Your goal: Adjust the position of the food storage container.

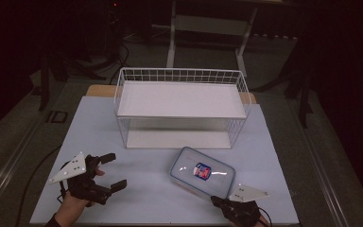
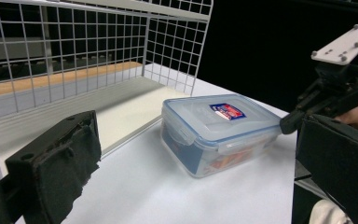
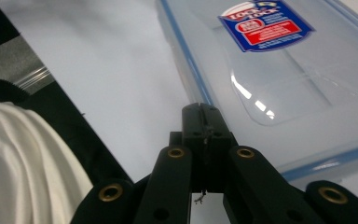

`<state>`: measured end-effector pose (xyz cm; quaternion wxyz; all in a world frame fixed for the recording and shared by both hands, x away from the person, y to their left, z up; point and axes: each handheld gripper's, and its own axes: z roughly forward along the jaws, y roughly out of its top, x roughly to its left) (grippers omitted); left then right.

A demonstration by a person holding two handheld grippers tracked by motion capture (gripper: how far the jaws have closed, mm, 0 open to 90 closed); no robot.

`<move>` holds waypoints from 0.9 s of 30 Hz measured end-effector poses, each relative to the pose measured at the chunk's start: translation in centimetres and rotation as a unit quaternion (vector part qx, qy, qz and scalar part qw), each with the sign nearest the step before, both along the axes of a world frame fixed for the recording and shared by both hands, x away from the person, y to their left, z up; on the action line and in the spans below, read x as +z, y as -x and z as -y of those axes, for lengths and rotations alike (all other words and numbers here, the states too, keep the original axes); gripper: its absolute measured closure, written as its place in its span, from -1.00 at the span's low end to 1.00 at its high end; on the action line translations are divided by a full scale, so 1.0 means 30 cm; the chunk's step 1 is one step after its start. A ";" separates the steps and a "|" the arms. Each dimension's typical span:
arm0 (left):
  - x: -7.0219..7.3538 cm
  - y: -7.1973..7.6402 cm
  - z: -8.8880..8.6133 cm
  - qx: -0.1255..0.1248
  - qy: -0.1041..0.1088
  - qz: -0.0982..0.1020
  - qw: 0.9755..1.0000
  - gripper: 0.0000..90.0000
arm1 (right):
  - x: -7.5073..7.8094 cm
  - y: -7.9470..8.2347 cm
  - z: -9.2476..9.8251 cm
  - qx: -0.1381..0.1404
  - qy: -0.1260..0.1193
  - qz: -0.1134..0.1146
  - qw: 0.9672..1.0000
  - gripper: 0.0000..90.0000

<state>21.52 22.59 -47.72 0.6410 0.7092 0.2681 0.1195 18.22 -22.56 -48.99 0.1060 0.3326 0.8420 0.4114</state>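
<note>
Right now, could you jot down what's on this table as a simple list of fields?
Surface: pale table
Main item: clear plastic lidded box, lying flat, lid on, red and blue label on top
Behind it: white wire shelf rack, two levels, nothing on them
Left hand-held gripper: jaws wide open, apart from the box
Right hand-held gripper: jaws shut together, tip at the box's near edge; contact unclear

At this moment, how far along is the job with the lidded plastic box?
Early. Done: the right gripper has shut its jaws at a corner of the plastic box; whether it pinches the rim is unclear. In hand: that contact. Left: the box sits on the table in front of the wire shelf rack, unlifted; the left gripper waits open.
</note>
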 end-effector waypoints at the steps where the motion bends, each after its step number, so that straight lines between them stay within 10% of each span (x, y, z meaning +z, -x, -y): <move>1: -0.001 0.000 0.000 0.000 -0.001 0.000 1.000 -1.00 | 0.000 -0.004 0.007 -0.005 -0.002 -0.001 1.000 1.00; 27: -0.007 -0.004 0.002 0.002 0.002 -0.002 1.000 -1.00 | 0.012 -0.121 0.131 -0.091 0.012 0.028 0.995 1.00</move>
